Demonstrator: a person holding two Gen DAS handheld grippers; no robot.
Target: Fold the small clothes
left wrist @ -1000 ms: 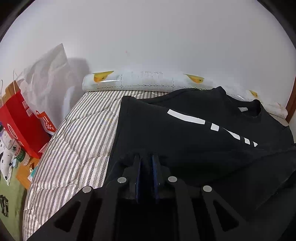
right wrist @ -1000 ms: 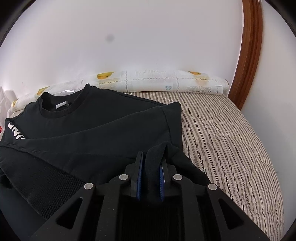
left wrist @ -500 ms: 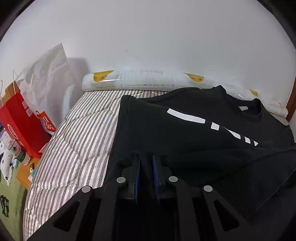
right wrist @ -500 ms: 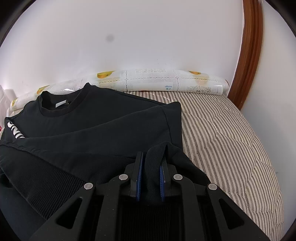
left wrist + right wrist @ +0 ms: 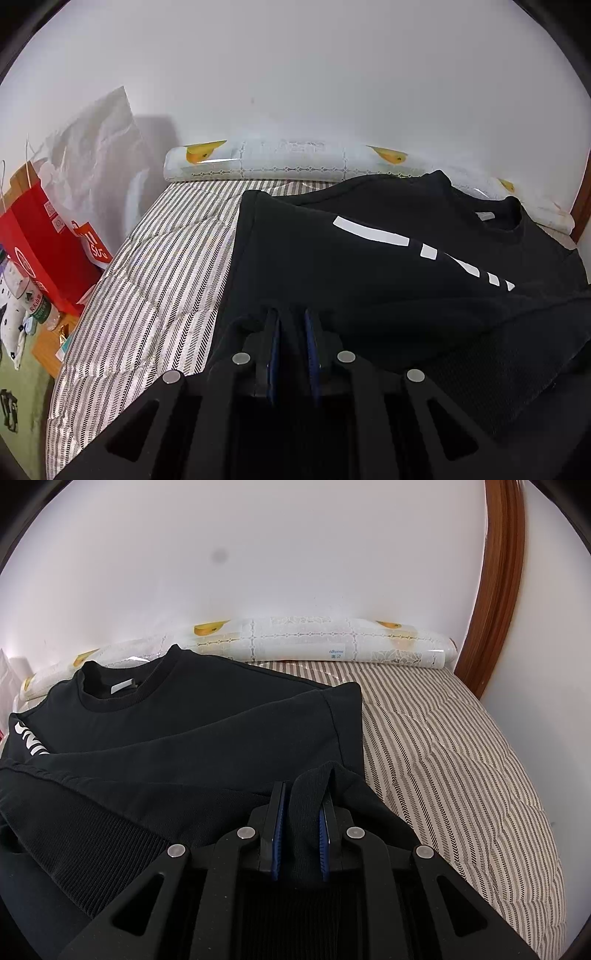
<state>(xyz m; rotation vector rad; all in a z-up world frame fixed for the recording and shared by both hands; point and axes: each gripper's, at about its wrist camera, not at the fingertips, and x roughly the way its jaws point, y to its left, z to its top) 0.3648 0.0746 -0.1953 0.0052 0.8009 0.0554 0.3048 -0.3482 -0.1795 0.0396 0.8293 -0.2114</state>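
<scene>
One black sweatshirt (image 5: 388, 266) on the striped mattress (image 5: 155, 280) is pinched by both the left gripper (image 5: 291, 332) and right gripper (image 5: 301, 808). A red bag (image 5: 40, 240) is seen only leftward.

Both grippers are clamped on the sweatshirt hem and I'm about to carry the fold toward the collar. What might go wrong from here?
1. The left gripper shows little cloth past its pads, so the black sweatshirt may slip out mid-lift.
2. The right gripper pinches a bunched ridge of fabric; that bunch could set a crooked crease.
3. The folded-in sleeve lies loose on top and may slide as the hem travels toward the collar.
</scene>
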